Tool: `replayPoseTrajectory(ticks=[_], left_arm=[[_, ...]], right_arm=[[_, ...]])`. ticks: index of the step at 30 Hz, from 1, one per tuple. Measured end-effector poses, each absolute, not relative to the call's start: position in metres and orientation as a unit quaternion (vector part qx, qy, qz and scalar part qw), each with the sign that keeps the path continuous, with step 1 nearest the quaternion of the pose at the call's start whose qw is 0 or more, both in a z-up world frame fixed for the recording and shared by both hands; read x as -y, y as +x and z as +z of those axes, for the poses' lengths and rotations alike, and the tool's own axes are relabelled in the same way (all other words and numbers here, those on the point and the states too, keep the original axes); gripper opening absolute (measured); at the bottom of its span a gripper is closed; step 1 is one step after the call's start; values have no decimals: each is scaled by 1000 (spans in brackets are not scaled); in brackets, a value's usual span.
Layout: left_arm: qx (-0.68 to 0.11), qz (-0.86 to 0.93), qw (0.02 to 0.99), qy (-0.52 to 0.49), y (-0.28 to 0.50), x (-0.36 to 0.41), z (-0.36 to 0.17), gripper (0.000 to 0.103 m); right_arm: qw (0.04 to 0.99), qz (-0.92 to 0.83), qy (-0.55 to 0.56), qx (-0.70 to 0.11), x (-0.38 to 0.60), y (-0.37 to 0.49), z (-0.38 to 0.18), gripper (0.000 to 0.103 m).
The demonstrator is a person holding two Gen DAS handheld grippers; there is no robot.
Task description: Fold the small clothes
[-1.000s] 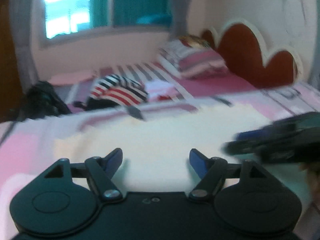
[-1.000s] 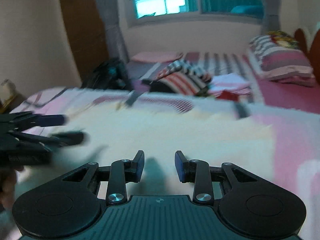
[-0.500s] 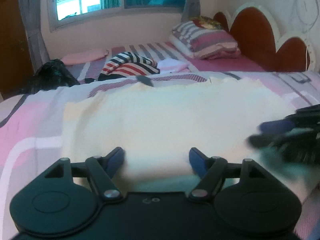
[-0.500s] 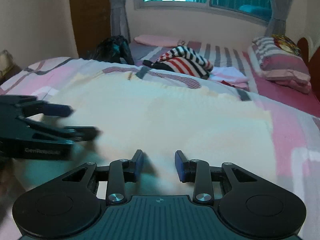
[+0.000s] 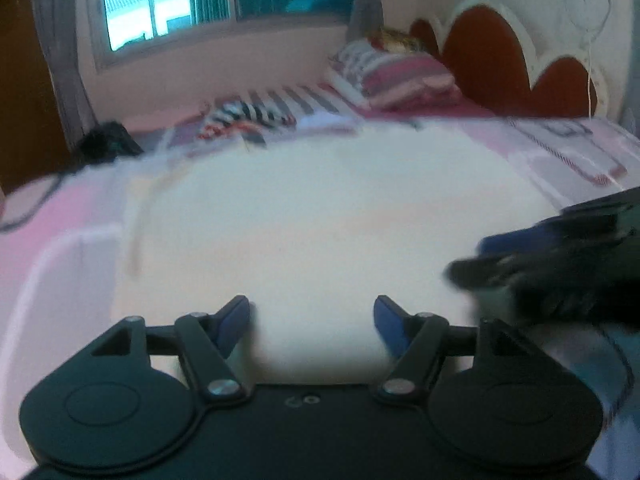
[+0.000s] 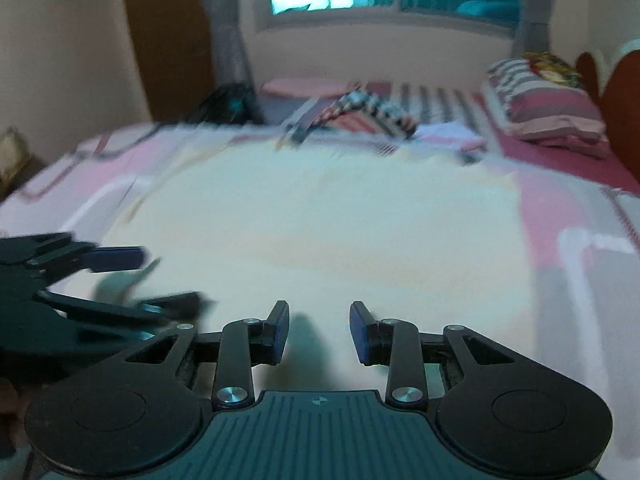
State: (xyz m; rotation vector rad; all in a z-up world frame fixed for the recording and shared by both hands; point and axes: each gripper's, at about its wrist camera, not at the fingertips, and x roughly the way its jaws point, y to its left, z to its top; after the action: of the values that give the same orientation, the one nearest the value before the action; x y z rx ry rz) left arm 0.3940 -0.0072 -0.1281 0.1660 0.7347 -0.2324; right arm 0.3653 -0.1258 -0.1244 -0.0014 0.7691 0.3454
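A cream garment (image 5: pixel 320 216) lies spread flat on the bed; it also shows in the right wrist view (image 6: pixel 320 232). My left gripper (image 5: pixel 311 322) is open and empty, low over the garment's near edge. My right gripper (image 6: pixel 319 332) is open and empty, also over the near edge. The right gripper appears blurred at the right of the left wrist view (image 5: pixel 560 260). The left gripper appears at the left of the right wrist view (image 6: pixel 80 292), its jaws apart.
The bed has a pink and grey sheet (image 6: pixel 580 216). A striped garment pile (image 6: pixel 360 112) lies behind the cream garment. Pillows (image 5: pixel 396 76) and a red headboard (image 5: pixel 500 56) are at the right. A dark bag (image 5: pixel 108 144) sits at the left.
Both views are blurred with motion now. The two grippers have come closer together over the garment's near edge. Both stay open and empty.
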Motion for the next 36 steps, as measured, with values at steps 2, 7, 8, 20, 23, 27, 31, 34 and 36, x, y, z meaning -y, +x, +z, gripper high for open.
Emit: replayPoseTrajectory(ticks=[2,7,8,20,23,27,31,34,36], left_arm=[[-355,-101,926,76,385,5,-134,68],[-359,-89,927,54,372,-16,-134,71],[-359,-86,928,54,371,-19,-133,72],[-371,-39,927,31,379,-69,-124,71],[-374,-30,926,26,381,-66,-125,71],[-384,-21,923,29,383,-62,-124,71],[-387,-17,922,25,385,-63,-126,71],[-383,-16,923,31,382,-60,-128,72],[-382,-16,923,31,381,-60,-128,72]], right_arm=[[910,162,-30,-379,115,358,-137,33],[917,155,-38,-366,124,328,-147,33],[917,153,-34,-367,129,326,-148,33],[915,75,56,-393,219,325,-132,22],[920,75,59,-379,217,320,-123,21],[915,67,42,-396,214,319,-133,17],[922,62,68,-375,218,316,-123,11],[916,57,52,-393,212,321,-134,9],[915,54,48,-397,210,323,-131,9]])
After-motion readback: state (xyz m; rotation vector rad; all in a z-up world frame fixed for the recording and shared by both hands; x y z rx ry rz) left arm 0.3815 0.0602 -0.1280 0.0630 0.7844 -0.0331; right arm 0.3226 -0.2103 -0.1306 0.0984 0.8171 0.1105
